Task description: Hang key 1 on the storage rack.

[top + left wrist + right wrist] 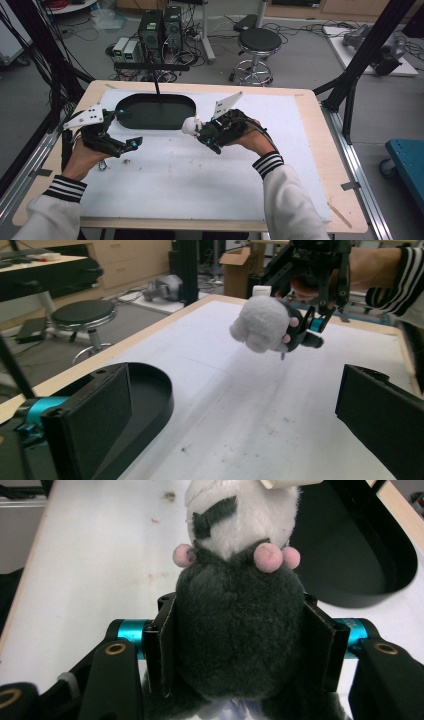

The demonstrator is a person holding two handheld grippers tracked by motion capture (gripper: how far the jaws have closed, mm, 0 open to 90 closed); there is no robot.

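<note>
Holding a plush toy (192, 125) clamped in the right tool (204, 134), lifted just beside the black oval tray (131, 119); left tool (124, 131) gaping wide, empty. Placing in tray probably remaining.

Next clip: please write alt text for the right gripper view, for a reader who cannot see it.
The right tool clamps the dark grey body of a plush toy between its two black pads, the toy's white head and pink paws pointing away. Beyond lie a white table mat and, upper right, a black oval tray.
</note>
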